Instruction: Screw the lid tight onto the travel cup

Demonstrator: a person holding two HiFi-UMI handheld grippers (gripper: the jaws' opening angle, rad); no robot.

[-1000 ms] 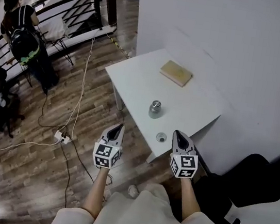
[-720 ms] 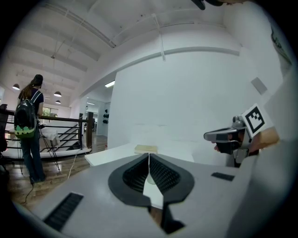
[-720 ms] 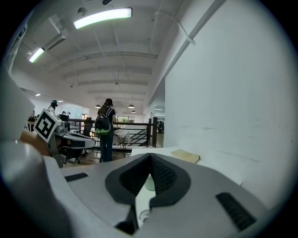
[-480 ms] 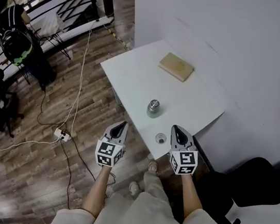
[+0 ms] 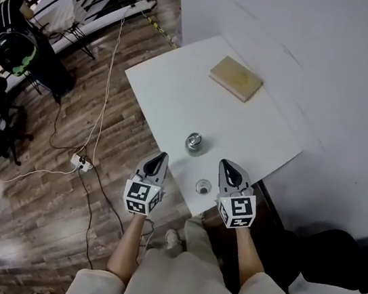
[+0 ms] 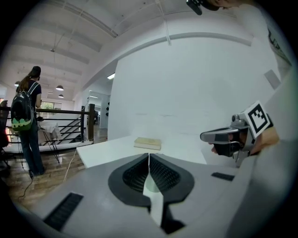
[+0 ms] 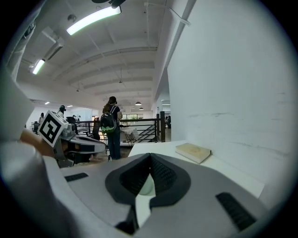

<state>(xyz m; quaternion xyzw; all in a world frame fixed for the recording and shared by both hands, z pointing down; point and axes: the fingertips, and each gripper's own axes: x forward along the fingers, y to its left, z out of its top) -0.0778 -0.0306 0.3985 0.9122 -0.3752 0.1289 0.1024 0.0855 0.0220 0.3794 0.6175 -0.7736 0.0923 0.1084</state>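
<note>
A small steel travel cup (image 5: 193,143) stands upright near the front of the white table (image 5: 178,94). Its round lid (image 5: 203,187) lies flat on the table close to the near edge, apart from the cup. My left gripper (image 5: 161,156) is shut and empty over the table's near-left edge, left of the lid. My right gripper (image 5: 226,164) is shut and empty just right of the lid. In the left gripper view the jaws (image 6: 149,155) meet tip to tip; in the right gripper view they (image 7: 150,155) also meet. Neither gripper view shows the cup or the lid.
A tan flat block (image 5: 235,78) lies at the table's far side by the white wall. Cables and a power strip (image 5: 78,160) run over the wood floor at left. A person with a backpack (image 5: 14,42) stands by a railing. A dark bag (image 5: 342,259) sits at right.
Both grippers have moved forward and lower, from in front of the table's edge to either side of the lid. The table now sits closer beneath them.
</note>
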